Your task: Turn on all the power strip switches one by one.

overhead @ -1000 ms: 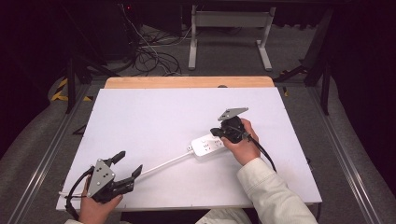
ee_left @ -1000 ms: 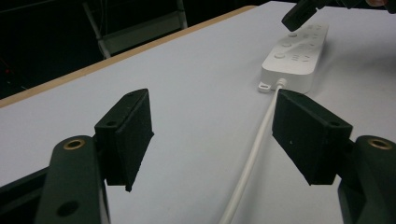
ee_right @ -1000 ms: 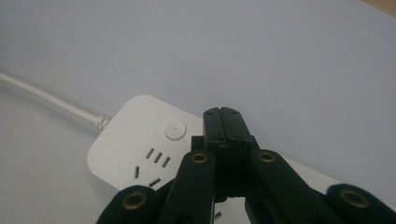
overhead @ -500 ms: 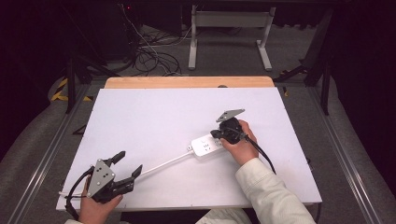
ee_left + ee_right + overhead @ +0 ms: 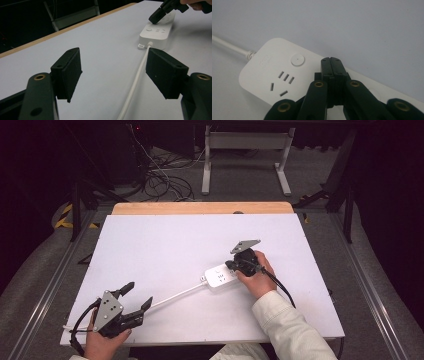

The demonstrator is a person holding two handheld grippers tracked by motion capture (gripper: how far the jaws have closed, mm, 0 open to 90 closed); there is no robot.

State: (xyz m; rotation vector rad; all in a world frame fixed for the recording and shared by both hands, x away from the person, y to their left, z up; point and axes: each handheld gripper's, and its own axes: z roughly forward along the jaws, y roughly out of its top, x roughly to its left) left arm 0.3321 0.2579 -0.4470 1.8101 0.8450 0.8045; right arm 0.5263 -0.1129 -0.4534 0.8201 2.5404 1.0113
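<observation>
The white power strip (image 5: 223, 276) lay on the white surface (image 5: 165, 245), a bit right of the middle and toward the near side. Its long side ran from near-left to far-right. Its white cord (image 5: 175, 294) came out of the near-left end and ran on toward the near-left corner of the surface.

The right hand-held gripper (image 5: 231, 265) was right on top of the strip. Its two black jaws were pressed together with nothing between them. In the right gripper view the tip (image 5: 331, 65) sat on the strip's top face, just beside the round button (image 5: 297, 60). The button lay a little to the left of the tip in that view. I think the button was the thing it wanted, so only a small slide that way would be needed. I could not tell if the tip was pushing down.

The left hand-held gripper (image 5: 136, 299) was well apart from the strip, at the near-left corner. Its jaws stood wide apart and held nothing. In the left gripper view the cord (image 5: 135, 85) ran between them, closer to the right jaw. The right hand was much nearer to the strip.

There was faint raised writing on the strip near the cord end (image 5: 264, 60). It was too dim to read. No brand could be made out.
</observation>
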